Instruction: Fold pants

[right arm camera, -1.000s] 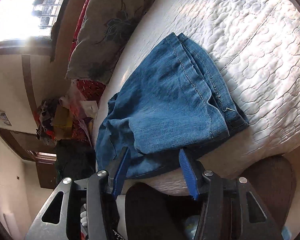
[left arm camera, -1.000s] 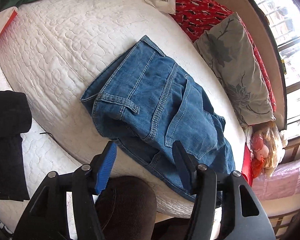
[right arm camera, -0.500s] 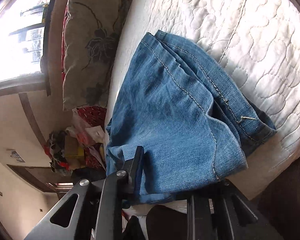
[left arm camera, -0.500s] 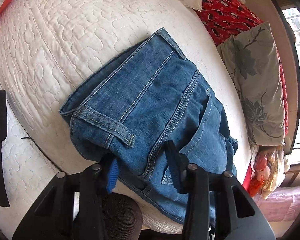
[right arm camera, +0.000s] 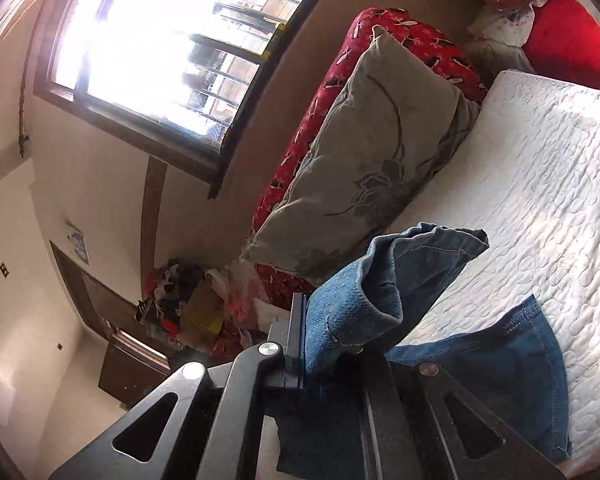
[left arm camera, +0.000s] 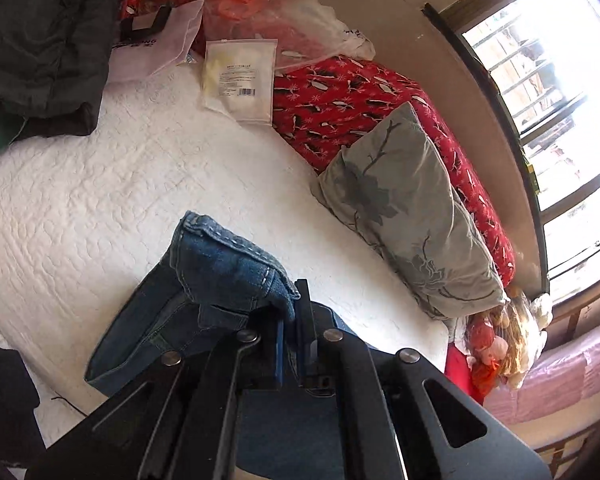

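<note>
The jaws of both grippers are closed on denim. The left gripper [left arm camera: 290,316] pinches a thick stitched edge of the jeans [left arm camera: 220,272], and the cloth bunches up over its fingertips and hangs down to the left. The right gripper [right arm camera: 312,332] holds another folded edge of the same jeans, which stands up above its fingers; only its left finger is visible, the other is covered by the cloth. The jeans are lifted at both held places, and the rest of them hangs down toward the white quilted bedcover [left arm camera: 80,208].

This bedcover is the work surface. It has a pattern of small rounded stitches. Along its far side lies a long red blanket [left arm camera: 340,96] with a dark and white print, and a grey pillow [left arm camera: 404,216] with a flower pattern leans against it. Behind them there is a beige wall and a large window [left arm camera: 560,80] with a dark frame and very strong daylight.

The left wrist view alone shows the things at the head of the bedcover: a flat white packet [left arm camera: 238,78] with a barcode label, a clear plastic bag [left arm camera: 268,20] with something orange in it, and dark clothing [left arm camera: 36,48] in a heap. It also shows a bag with stuffed toys [left arm camera: 504,344] beside the end of the pillow.

The right wrist view alone shows the deeper part of the room: white walls, a dark wooden door [right arm camera: 112,320] and a pile of colourful items [right arm camera: 180,304] on the floor near it.
</note>
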`<move>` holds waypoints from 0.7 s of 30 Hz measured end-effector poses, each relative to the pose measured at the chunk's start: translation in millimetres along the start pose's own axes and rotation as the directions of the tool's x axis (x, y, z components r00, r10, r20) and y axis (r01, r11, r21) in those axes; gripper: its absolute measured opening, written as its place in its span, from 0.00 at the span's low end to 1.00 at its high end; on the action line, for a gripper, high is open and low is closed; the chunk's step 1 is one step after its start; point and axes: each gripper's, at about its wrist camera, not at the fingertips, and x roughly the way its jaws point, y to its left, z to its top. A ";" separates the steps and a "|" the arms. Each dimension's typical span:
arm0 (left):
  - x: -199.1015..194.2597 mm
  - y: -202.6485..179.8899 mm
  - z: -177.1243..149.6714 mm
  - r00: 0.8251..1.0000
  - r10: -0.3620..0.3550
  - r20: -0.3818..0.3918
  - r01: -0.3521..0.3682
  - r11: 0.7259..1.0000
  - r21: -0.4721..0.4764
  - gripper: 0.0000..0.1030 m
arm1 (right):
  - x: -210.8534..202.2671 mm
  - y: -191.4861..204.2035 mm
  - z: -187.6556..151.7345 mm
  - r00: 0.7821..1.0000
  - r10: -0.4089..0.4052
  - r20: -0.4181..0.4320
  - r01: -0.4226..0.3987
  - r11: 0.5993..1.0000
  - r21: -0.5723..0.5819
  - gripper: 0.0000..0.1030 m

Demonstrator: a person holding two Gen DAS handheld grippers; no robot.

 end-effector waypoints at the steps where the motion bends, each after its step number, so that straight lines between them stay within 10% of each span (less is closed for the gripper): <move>1: 3.7 14.0 -12.2 1.000 0.017 -0.017 -0.017 1.000 -0.003 0.02 | -5.3 -10.4 -13.9 0.999 -0.023 -0.030 0.023 1.000 0.003 0.03; 9: 77.1 150.6 -112.2 0.944 0.090 -0.319 -0.170 0.958 -0.232 0.02 | -30.5 -134.9 -118.0 0.951 -0.198 -0.236 0.253 0.939 0.232 0.03; 15: 50.3 128.1 -115.1 0.959 0.125 -0.254 -0.163 0.977 -0.135 0.02 | -39.0 -122.0 -121.9 0.960 -0.169 -0.225 0.213 0.958 0.190 0.03; 21: 82.1 147.7 -117.8 0.932 0.148 -0.330 -0.215 0.961 -0.176 0.07 | -34.3 -160.0 -136.1 0.896 -0.316 -0.313 0.374 0.916 0.145 0.11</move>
